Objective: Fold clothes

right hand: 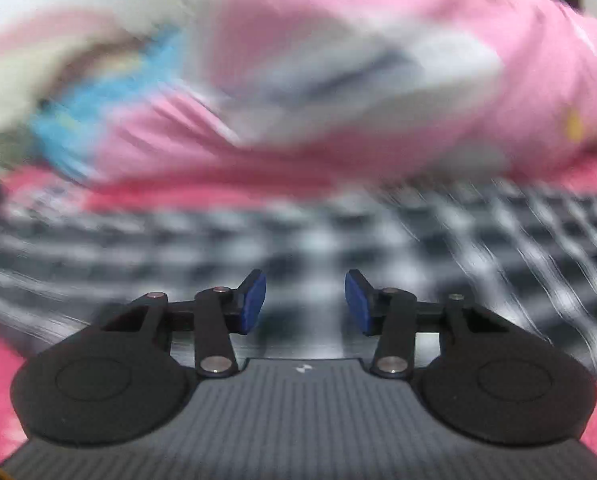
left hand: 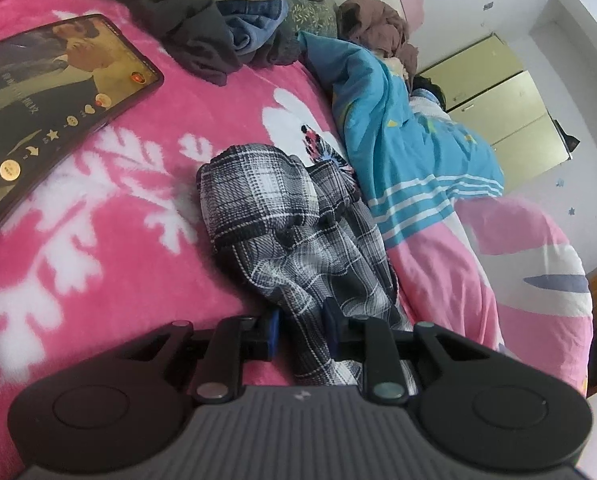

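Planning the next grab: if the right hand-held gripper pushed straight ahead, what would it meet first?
Probably the plaid garment, which fills the blurred view beyond the open right hand-held gripper; depth is unclear.

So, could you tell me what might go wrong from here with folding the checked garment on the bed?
1. The left tongs pinch only a narrow bunched edge of the checked garment; it may slip free or fold crooked.
2. The right tongs are open with nothing between them, and that view is badly blurred, so their grab could miss.
3. The phone lies on the pink blanket nearby; dragged cloth might sweep it.
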`<state>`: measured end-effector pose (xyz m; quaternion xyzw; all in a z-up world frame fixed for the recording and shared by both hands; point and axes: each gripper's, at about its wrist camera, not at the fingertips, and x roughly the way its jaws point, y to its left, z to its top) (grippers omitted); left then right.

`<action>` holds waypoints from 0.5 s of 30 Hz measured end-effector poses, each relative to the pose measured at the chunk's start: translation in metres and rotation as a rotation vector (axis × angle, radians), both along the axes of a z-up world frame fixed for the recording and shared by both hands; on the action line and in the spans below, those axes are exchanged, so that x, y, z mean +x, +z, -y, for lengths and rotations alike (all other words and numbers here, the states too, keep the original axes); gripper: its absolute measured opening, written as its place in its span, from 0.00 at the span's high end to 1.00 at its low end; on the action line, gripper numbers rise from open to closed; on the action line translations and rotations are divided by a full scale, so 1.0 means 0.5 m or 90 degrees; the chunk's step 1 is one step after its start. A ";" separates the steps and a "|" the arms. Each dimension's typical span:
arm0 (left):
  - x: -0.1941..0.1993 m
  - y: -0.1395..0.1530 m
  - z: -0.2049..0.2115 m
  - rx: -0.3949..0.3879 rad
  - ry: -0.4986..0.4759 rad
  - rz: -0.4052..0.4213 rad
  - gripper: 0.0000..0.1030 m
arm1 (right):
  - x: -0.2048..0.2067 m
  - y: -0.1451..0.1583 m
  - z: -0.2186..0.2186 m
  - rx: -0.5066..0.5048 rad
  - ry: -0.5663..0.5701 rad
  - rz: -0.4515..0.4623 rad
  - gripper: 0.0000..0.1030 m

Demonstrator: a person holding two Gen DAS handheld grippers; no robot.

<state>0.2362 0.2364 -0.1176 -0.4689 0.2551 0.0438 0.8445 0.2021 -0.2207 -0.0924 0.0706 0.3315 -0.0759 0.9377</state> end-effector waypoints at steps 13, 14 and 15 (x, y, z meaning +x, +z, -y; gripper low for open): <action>0.002 -0.002 0.001 0.004 0.005 0.003 0.77 | -0.062 0.023 0.192 -0.040 -0.086 0.089 0.54; 0.002 -0.002 0.001 0.005 0.005 0.004 0.76 | -0.055 -0.001 0.232 -0.049 -0.111 0.049 0.54; 0.002 -0.002 0.001 0.005 0.005 0.004 0.76 | -0.069 -0.019 0.268 -0.018 -0.119 0.041 0.53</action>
